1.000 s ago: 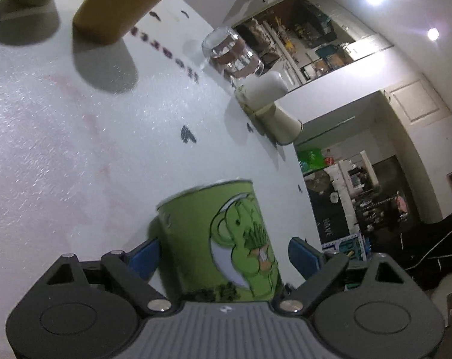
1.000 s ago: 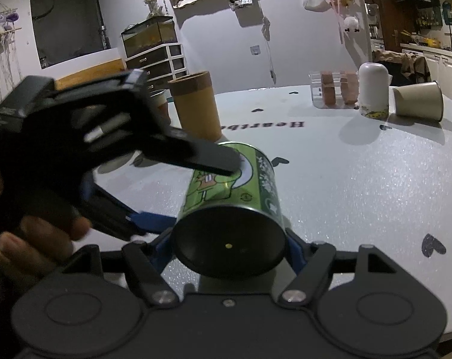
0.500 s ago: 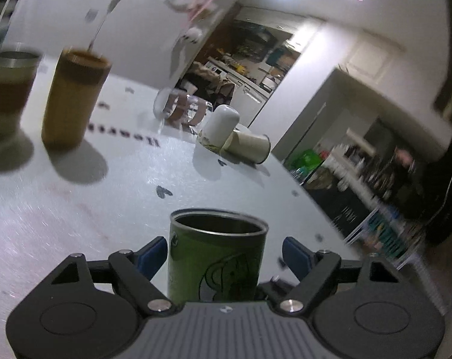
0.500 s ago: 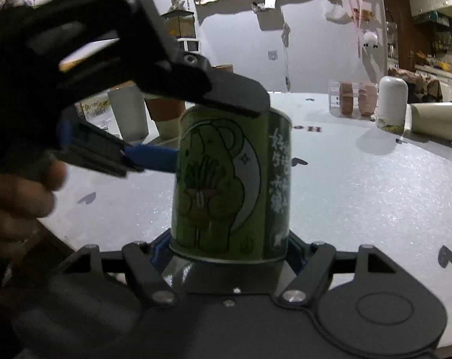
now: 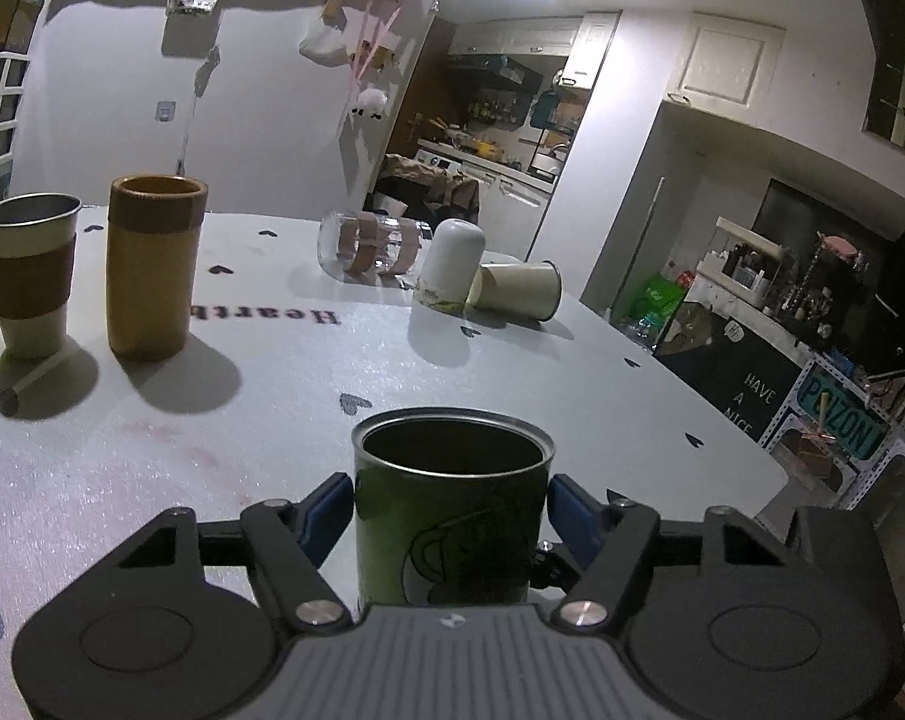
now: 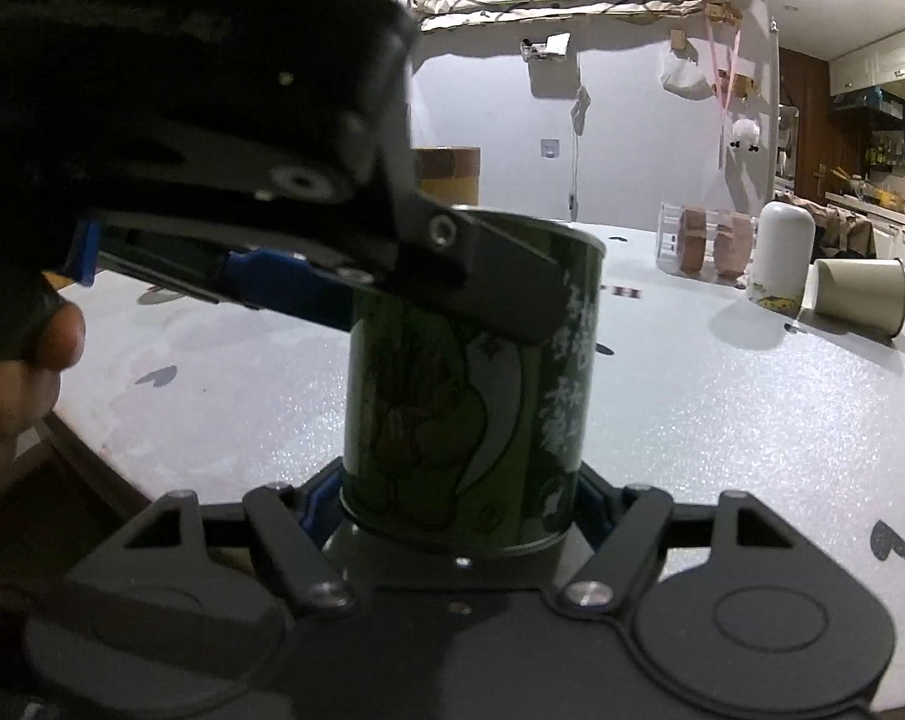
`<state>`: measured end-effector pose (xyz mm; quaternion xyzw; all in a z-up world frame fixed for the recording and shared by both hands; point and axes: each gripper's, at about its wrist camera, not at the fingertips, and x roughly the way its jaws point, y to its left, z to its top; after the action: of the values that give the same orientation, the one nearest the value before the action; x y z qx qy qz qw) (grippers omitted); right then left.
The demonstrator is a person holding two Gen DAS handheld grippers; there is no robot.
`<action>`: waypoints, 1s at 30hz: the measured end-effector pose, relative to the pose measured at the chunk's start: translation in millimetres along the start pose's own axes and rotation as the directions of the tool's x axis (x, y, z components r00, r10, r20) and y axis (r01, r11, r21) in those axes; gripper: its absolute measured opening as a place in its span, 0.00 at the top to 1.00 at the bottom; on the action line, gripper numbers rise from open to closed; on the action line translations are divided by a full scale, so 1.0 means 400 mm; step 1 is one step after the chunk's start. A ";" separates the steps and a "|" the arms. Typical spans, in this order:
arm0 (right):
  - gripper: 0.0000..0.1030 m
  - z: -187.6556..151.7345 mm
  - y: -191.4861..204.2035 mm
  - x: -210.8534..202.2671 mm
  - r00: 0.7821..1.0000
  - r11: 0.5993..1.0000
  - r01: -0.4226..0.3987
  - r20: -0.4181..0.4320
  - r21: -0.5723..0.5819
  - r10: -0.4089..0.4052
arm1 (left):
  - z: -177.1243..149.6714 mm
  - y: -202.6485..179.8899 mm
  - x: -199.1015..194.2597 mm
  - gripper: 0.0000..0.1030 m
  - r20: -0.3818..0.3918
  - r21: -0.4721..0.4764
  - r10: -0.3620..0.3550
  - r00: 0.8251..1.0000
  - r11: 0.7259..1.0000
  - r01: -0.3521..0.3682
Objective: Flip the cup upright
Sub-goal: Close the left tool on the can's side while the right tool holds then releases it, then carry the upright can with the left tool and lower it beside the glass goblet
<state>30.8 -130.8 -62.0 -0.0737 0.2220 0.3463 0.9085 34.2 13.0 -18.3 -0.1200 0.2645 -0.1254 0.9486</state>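
The green cup with a cartoon print (image 5: pixel 449 516) stands upright with its open mouth up, just above or on the white table (image 5: pixel 272 396). My left gripper (image 5: pixel 450 510) is shut on it near the rim, a blue pad on each side. In the right wrist view the same green cup (image 6: pixel 464 414) is upright, and my right gripper (image 6: pixel 458 498) is shut on its lower end. The left gripper's black body (image 6: pixel 212 138) crosses the cup's top from the left.
On the table stand a brown tumbler (image 5: pixel 152 267) and a sleeved metal cup (image 5: pixel 26 276) at the left. Farther back lie a clear glass (image 5: pixel 371 243), a white cup upside down (image 5: pixel 449 264) and a paper cup on its side (image 5: pixel 515 288). The table edge runs at the right.
The green cup has turned from lying on its side to standing upright, mouth up, held by both grippers. Both grippers rotated with it and the views levelled out.
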 end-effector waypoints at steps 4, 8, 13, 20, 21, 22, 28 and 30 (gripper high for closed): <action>0.26 -0.004 0.005 -0.006 1.000 1.000 0.001 0.003 -0.004 -0.001 | -0.001 -0.010 0.004 0.31 0.017 0.031 0.007 1.000 0.999 -0.007; 0.26 -0.005 0.006 -0.008 1.000 1.000 -0.002 0.003 -0.001 0.002 | -0.010 -0.023 0.003 0.31 0.035 0.077 0.012 0.999 0.997 -0.015; 0.13 0.003 0.001 -0.029 0.999 1.000 0.005 0.031 0.010 -0.006 | -0.008 -0.010 -0.022 0.31 0.081 0.073 0.031 0.996 0.997 -0.037; 0.09 0.024 -0.026 -0.076 0.996 0.997 0.034 0.082 0.065 -0.039 | 0.014 0.081 -0.097 0.31 0.178 0.002 0.162 0.971 0.986 -0.165; 0.09 0.026 -0.031 -0.079 0.995 0.997 0.037 0.085 0.074 -0.043 | 0.018 0.102 -0.107 0.31 0.185 -0.012 0.191 0.964 0.981 -0.192; 0.09 0.027 -0.035 -0.082 0.995 0.996 0.040 0.087 0.083 -0.047 | 0.024 0.126 -0.118 0.31 0.193 -0.029 0.228 0.954 0.973 -0.227; 0.09 0.030 -0.049 -0.084 0.994 0.994 0.062 0.087 0.095 -0.070 | 0.045 0.279 -0.182 0.31 0.231 -0.110 0.456 0.860 0.890 -0.443; 0.09 0.033 -0.050 -0.080 0.994 0.994 0.068 0.085 0.091 -0.076 | 0.048 0.324 -0.197 0.31 0.238 -0.123 0.533 0.812 0.846 -0.519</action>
<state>27.3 -161.2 -36.2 -0.0264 0.1939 0.3060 0.9317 1.6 161.5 -3.2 -0.0825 0.1621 0.1658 0.9692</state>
